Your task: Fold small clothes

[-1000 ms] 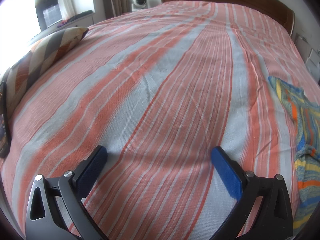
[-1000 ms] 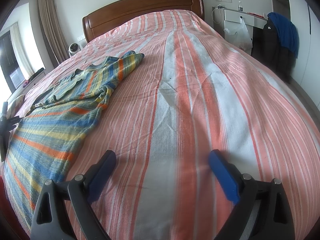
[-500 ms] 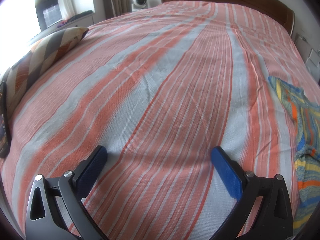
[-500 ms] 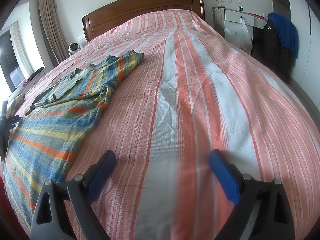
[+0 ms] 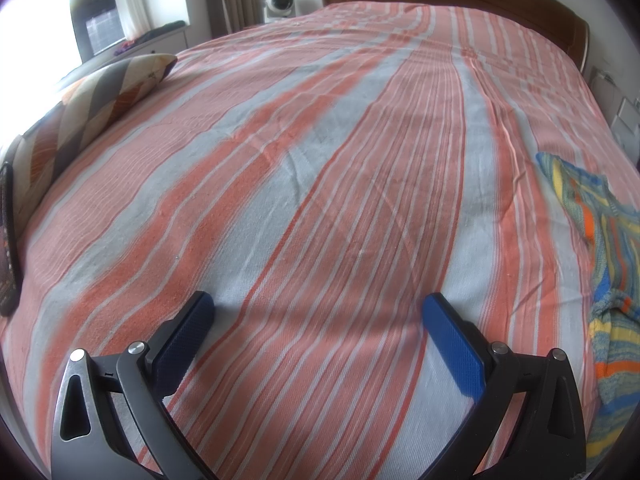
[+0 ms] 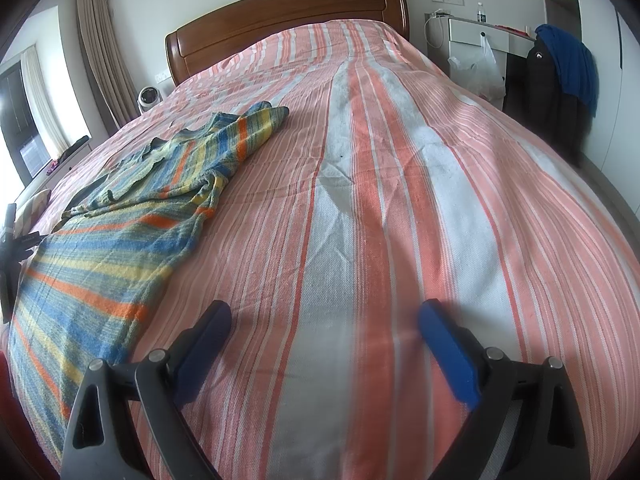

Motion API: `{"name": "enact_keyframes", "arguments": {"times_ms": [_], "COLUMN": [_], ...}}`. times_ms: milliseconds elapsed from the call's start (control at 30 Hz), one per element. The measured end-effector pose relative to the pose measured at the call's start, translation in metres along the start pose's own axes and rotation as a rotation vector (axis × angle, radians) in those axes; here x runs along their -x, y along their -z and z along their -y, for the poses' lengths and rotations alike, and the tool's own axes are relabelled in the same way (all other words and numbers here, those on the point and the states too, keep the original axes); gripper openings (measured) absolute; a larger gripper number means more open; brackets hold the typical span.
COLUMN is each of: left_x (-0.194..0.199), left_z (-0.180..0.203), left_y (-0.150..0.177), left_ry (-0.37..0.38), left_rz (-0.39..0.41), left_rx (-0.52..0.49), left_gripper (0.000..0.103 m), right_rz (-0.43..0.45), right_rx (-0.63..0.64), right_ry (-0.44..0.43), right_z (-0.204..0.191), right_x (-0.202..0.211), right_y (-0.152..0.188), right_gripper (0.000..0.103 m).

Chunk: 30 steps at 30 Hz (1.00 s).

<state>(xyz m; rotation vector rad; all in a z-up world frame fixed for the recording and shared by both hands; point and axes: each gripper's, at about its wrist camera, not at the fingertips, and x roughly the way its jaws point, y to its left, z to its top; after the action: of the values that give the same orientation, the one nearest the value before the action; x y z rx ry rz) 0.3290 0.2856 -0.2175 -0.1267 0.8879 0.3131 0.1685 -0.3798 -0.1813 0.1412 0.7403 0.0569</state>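
Note:
A small striped knit top [image 6: 120, 216], blue, yellow, green and orange, lies spread on the bed, its sleeve reaching toward the headboard. In the left wrist view only its edge [image 5: 608, 248] shows at the far right. My right gripper [image 6: 324, 318] hovers open over bare bedspread, just right of the garment's lower hem, nothing between its blue pads. My left gripper [image 5: 318, 308] is open too, over bare bedspread well left of the garment. The left gripper's black frame [image 6: 10, 248] peeks in at the left edge of the right wrist view.
The bed [image 6: 400, 184] has an orange, pink and white striped cover and a wooden headboard [image 6: 288, 16]. A patterned pillow [image 5: 92, 104] lies at the bed's left edge. A white desk with a bag and dark jackets [image 6: 560, 72] stands to the right. A small fan [image 5: 280, 2] sits by the window.

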Motion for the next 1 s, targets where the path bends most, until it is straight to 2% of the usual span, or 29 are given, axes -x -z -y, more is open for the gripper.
{"name": "enact_keyframes", "arguments": {"times_ms": [1000], "left_x": [-0.0001], "left_z": [0.0001], "left_y": [-0.0002], "left_ry": [0.0], "left_rz": [0.0], "left_rx": [0.0], "left_gripper": [0.103], "right_rz": [0.006], "right_rx": [-0.006], "right_ry": [-0.007], "right_z": [0.0003], "right_x": [0.0004], "right_y": [0.0005], "right_gripper": [0.094]}}
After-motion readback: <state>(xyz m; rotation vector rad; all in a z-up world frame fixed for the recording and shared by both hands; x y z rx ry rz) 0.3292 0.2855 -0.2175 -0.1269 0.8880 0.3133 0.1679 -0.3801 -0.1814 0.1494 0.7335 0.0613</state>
